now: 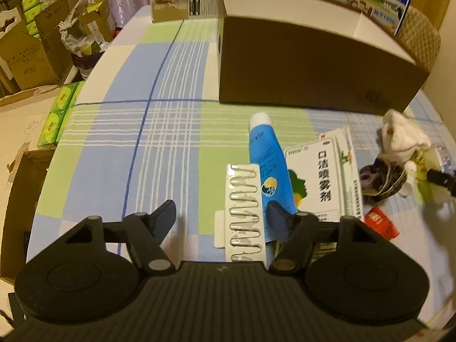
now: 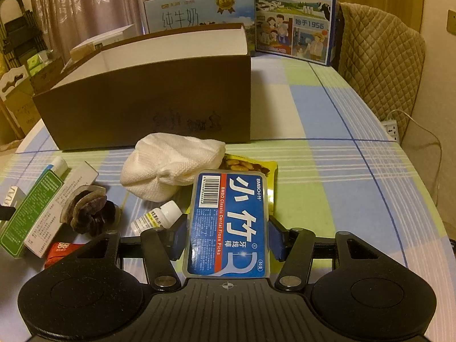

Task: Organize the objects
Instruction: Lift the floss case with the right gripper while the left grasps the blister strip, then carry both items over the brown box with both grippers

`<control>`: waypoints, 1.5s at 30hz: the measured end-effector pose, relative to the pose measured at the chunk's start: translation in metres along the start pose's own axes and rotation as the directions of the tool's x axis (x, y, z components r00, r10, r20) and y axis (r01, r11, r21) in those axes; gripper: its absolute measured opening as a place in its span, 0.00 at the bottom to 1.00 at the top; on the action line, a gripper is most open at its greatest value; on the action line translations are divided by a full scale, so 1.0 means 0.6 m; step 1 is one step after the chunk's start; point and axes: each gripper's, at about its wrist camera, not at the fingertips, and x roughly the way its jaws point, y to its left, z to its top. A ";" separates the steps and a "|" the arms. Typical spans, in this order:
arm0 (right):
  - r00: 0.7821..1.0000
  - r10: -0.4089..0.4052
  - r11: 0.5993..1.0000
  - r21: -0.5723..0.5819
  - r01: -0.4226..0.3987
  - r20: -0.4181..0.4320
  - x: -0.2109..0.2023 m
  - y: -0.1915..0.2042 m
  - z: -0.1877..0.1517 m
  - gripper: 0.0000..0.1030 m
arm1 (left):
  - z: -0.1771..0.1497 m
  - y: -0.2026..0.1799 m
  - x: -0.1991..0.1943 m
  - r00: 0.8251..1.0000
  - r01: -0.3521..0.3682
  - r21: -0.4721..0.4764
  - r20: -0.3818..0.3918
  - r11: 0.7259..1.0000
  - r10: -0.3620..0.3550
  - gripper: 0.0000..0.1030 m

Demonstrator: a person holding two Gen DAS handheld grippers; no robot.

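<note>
Right gripper (image 2: 226, 238) clamped on blue floss-pick box (image 2: 228, 225), held just above checked surface (image 2: 342, 171), near side of brown open box (image 2: 148, 108). White cloth bundle (image 2: 171, 165) and small pill bottle (image 2: 158, 218) just beyond, to left. Left gripper (image 1: 221, 213) spread wide, holding nothing, white clip strip (image 1: 245, 211) between fingers, blue tube (image 1: 269, 165) touching its right edge.
</note>
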 end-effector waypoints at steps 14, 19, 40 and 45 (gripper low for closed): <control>0.999 0.025 0.999 0.024 -0.026 0.035 -0.027 -0.009 0.006 0.52 | 0.001 -0.001 0.009 1.000 -0.005 0.006 -0.003 1.000 0.005 0.23; 0.998 0.029 0.998 0.048 -0.032 0.060 -0.045 -0.015 0.014 0.52 | 0.009 0.007 -0.008 0.999 -0.021 -0.020 0.033 1.000 0.021 0.23; 0.967 0.131 0.987 0.062 -0.148 0.220 -0.094 0.031 0.154 0.52 | 0.145 -0.080 -0.108 0.958 0.113 -0.026 0.268 0.993 -0.102 0.23; 0.956 0.140 0.985 0.062 -0.161 0.257 -0.079 0.042 0.205 0.52 | 0.204 -0.102 -0.106 0.943 0.129 -0.025 0.313 0.991 -0.115 0.23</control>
